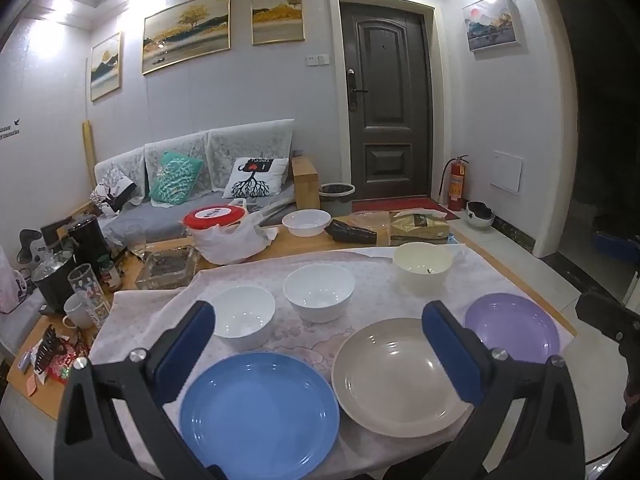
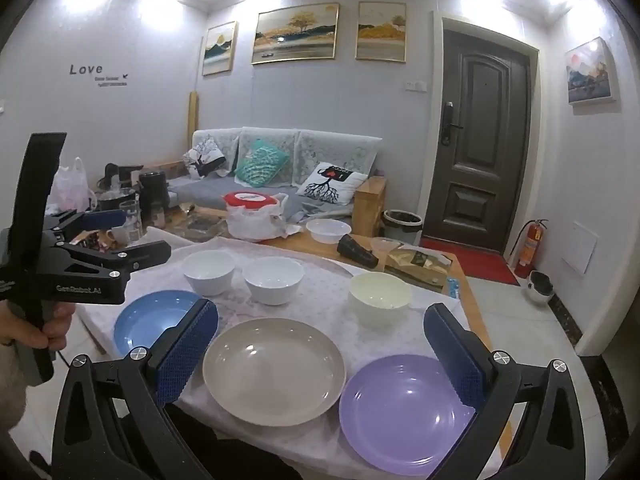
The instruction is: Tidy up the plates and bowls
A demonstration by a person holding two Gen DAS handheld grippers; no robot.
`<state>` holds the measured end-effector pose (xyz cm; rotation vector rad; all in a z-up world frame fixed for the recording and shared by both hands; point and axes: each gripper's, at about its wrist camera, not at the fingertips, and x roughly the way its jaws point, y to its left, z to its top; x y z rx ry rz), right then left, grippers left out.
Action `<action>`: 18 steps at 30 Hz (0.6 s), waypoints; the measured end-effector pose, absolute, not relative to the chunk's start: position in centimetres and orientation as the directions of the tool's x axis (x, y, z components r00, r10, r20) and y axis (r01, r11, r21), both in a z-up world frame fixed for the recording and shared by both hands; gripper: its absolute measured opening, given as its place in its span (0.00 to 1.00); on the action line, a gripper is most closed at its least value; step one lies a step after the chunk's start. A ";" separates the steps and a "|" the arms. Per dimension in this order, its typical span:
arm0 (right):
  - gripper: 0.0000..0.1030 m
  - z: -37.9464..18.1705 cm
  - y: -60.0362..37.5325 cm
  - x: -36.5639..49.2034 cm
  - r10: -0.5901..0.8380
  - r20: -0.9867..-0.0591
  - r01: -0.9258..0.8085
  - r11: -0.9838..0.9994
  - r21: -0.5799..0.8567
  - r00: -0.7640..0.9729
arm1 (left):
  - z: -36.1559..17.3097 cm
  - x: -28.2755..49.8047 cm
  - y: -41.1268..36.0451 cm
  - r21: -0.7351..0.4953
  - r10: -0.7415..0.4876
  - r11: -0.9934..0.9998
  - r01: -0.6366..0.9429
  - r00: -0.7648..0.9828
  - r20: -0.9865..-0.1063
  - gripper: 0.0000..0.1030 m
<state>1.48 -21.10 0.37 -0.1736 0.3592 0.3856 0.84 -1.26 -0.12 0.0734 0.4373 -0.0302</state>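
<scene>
On a pale cloth lie a blue plate, a beige plate and a purple plate in a front row. Behind stand two white bowls and a cream bowl. My left gripper is open and empty, above the front of the table between the blue and beige plates. My right gripper is open and empty, above the beige plate, with the purple plate to its right. The blue plate and the left gripper's body show at left.
A third white bowl, a red-lidded container in a bag, a tissue box, a glass ashtray, cups and a kettle crowd the wooden table behind. A sofa and door stand beyond.
</scene>
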 end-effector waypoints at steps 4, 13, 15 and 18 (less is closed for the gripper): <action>0.99 -0.3 -21.3 1.6 0.338 -0.369 -0.395 0.915 -0.088 0.866 | 0.0 0.5 -0.9 0.063 -0.021 0.997 0.053 0.907 -0.421 1.00; 0.99 -0.6 -21.6 1.7 0.335 -0.373 -0.393 0.915 -0.088 0.865 | -0.1 0.6 -0.6 0.062 -0.016 0.997 0.047 0.903 -0.429 1.00; 0.99 -0.6 -21.6 1.7 0.336 -0.373 -0.393 0.915 -0.087 0.865 | -0.1 0.6 -0.6 0.062 -0.015 0.997 0.046 0.903 -0.429 1.00; 0.99 -0.6 -21.5 1.7 0.335 -0.374 -0.392 0.916 -0.088 0.865 | -0.1 0.6 -0.4 0.062 -0.013 0.997 0.044 0.904 -0.428 1.00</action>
